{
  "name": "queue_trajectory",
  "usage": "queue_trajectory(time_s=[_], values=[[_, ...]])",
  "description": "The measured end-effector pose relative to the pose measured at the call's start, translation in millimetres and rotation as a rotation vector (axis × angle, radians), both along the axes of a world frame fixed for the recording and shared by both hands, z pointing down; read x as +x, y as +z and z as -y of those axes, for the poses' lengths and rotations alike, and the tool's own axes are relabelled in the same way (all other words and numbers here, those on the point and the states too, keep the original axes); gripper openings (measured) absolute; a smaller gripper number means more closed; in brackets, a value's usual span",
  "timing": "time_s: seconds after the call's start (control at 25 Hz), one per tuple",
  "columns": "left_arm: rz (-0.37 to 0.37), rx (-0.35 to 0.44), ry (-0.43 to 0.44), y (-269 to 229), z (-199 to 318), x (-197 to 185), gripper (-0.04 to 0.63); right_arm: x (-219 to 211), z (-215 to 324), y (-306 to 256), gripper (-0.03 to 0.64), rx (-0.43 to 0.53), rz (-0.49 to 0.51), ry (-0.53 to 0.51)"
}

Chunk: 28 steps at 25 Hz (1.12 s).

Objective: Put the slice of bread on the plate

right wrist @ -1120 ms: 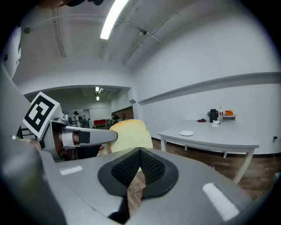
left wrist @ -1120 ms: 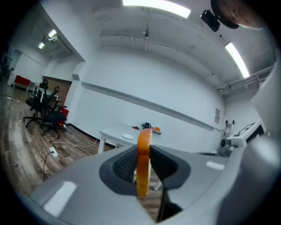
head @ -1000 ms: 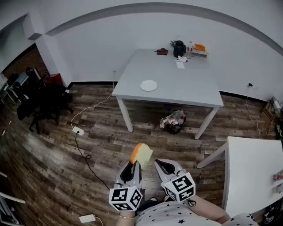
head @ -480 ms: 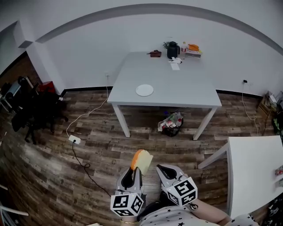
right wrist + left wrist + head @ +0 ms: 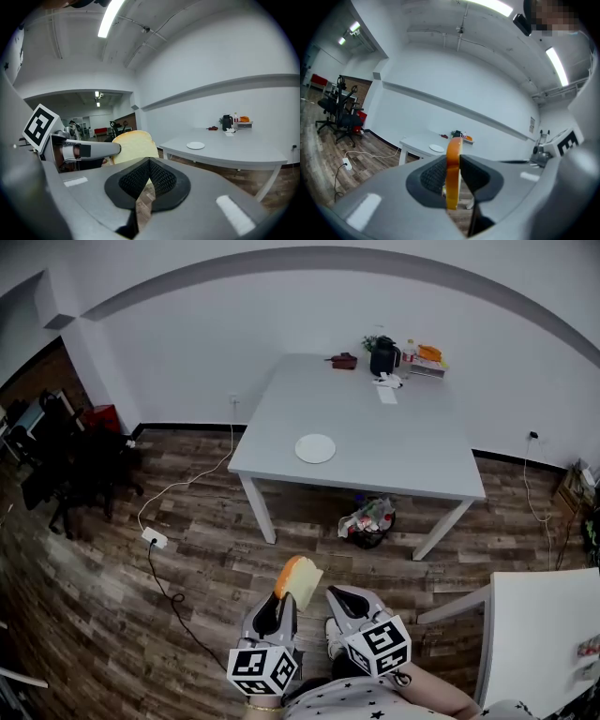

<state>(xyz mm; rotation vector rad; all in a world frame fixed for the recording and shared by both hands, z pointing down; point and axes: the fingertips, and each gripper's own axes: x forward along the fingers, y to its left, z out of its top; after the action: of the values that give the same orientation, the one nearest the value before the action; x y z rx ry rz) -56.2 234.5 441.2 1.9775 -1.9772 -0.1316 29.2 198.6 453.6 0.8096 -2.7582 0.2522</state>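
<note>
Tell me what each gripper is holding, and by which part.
Left gripper holds the bread slice by its lower part, upright. Right gripper holds nothing, jaws together.

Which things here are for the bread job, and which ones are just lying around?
For the job: slice of bread, held in the left gripper; plate on the table.
Just lying about: black kettle, rubbish bag under the table, power strip, office chairs.

Counter [image 5: 403,442] standing well ahead of the jaws.
Plate [image 5: 315,448] on its nearer part; kettle [image 5: 382,356], paper [image 5: 387,393] toward the far edge.
</note>
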Motion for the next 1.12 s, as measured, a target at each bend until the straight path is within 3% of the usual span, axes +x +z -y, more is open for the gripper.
queue_trajectory(time_s=[0.52, 1.12], values=[[-0.007, 0.067, -0.043, -24.4, 171.1, -30.4, 0.091, -32.8, 176.5, -25.2, -0.002, 0.064, 0.007, -0.054], [0.000, 0.020, -0.006, -9.5, 256.2, -32.4, 0.091, -38.4, 258.9, -4.3, -0.002, 0.007, -0.003, -0.027]])
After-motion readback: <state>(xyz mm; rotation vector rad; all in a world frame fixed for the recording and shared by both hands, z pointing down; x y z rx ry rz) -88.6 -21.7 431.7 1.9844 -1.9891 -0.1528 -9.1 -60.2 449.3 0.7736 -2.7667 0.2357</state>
